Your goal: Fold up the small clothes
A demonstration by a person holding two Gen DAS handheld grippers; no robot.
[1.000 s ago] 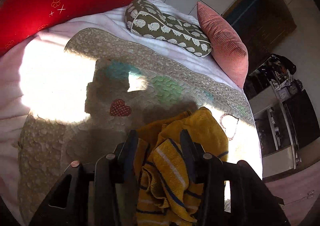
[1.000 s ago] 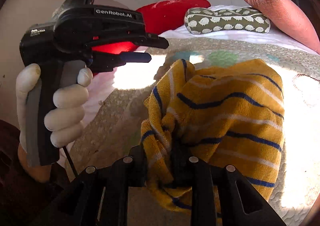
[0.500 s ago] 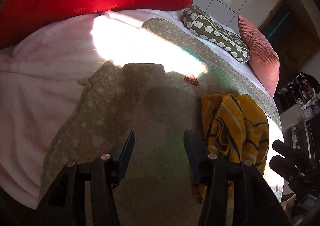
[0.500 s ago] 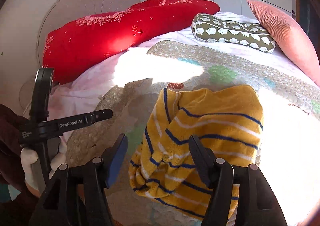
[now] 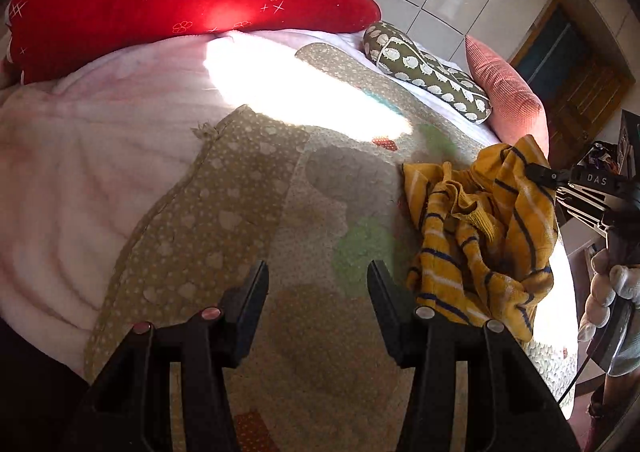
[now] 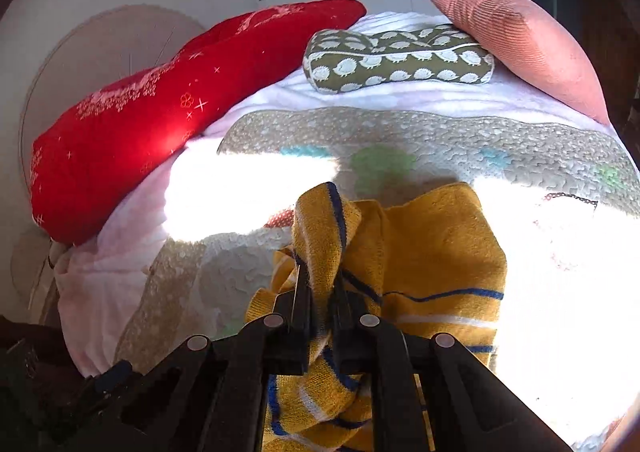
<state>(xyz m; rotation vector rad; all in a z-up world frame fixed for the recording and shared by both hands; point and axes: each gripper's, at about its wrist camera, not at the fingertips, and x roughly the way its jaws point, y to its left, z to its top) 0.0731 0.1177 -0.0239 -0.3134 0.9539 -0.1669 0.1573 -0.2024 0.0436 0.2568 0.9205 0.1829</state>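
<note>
- Right wrist view: right gripper (image 6: 320, 292) pinching bunched sweater (image 6: 432, 252) on quilt (image 6: 400, 128).
- Left gripper (image 5: 318, 284) spread, empty, beside sweater.
- Step: spreading out; next, likely grab another edge.

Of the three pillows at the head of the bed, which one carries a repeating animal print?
The olive-green pillow in the middle, covered in white hedgehogs. The red pillow beside it shows only stars and flowers; the pink pillow is plain ribbed fabric.
</note>
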